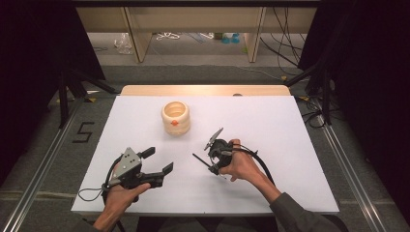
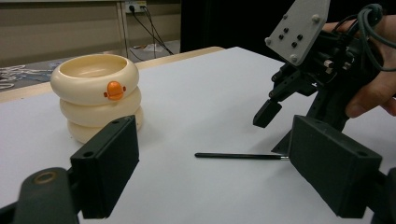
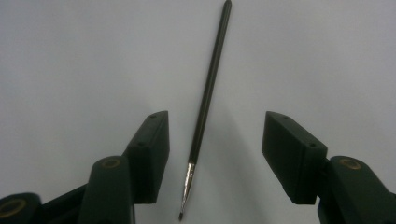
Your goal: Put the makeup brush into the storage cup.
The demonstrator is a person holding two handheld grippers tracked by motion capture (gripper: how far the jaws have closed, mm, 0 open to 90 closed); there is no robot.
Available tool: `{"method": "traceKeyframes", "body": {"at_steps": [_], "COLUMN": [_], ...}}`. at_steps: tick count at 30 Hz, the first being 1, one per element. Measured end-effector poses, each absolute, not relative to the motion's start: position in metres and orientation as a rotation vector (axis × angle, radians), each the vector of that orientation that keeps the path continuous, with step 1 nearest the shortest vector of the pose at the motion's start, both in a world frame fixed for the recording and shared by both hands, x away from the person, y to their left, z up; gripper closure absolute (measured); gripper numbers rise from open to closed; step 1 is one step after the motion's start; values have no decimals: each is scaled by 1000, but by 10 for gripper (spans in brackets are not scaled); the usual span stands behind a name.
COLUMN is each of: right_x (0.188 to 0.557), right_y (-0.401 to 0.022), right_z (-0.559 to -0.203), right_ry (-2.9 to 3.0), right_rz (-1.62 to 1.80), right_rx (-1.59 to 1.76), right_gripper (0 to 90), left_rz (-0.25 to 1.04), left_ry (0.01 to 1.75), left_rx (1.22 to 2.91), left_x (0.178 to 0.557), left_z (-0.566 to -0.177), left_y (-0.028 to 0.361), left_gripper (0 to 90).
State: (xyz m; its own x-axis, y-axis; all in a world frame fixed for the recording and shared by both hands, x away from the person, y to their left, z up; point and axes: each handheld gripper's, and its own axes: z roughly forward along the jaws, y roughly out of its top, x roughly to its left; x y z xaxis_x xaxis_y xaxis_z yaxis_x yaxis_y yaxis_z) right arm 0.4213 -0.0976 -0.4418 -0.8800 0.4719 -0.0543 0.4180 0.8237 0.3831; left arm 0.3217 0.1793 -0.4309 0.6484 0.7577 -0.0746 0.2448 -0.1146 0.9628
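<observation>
Thin black brush (image 3: 208, 88) lies flat on the white counter (image 1: 270, 125), directly beneath the right gripper (image 3: 212, 154) and between its two jaws, touching neither. Long axis runs straight away from that gripper along its own line of sight: the silver ferrule and fine dark tip sit closest in, at the root of the jaws, while the handle end points outward past the jaw tips. In the high view the brush (image 1: 200, 161) shows as a short dark stroke sticking out on the near-left side of the right gripper (image 1: 212, 153).

Right gripper: jaws apart, clear gaps either side of the brush, nothing clamped. It tips down toward the counter, held by the right hand (image 1: 244, 166).

Left gripper (image 1: 157, 166): jaws wide apart, nothing between them, held low off the counter by the left hand (image 1: 121, 195). From it, the brush (image 2: 240, 156) lies ahead, crosswise.

Cream ringed pot (image 1: 175, 117) with an orange duck-bill mark stands well beyond both grippers, apart from the brush.
</observation>
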Motion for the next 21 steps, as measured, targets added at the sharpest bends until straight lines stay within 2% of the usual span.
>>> {"method": "traceKeyframes", "body": {"at_steps": [21], "right_x": [430], "right_y": [-86], "right_z": [-451], "right_ry": [2946], "right_rz": [424], "right_rx": [696], "right_gripper": [551], "left_rz": [525], "left_ry": [832], "left_rx": [1668], "left_x": [321], "left_z": [-431], "left_y": [178], "left_gripper": [157]}}
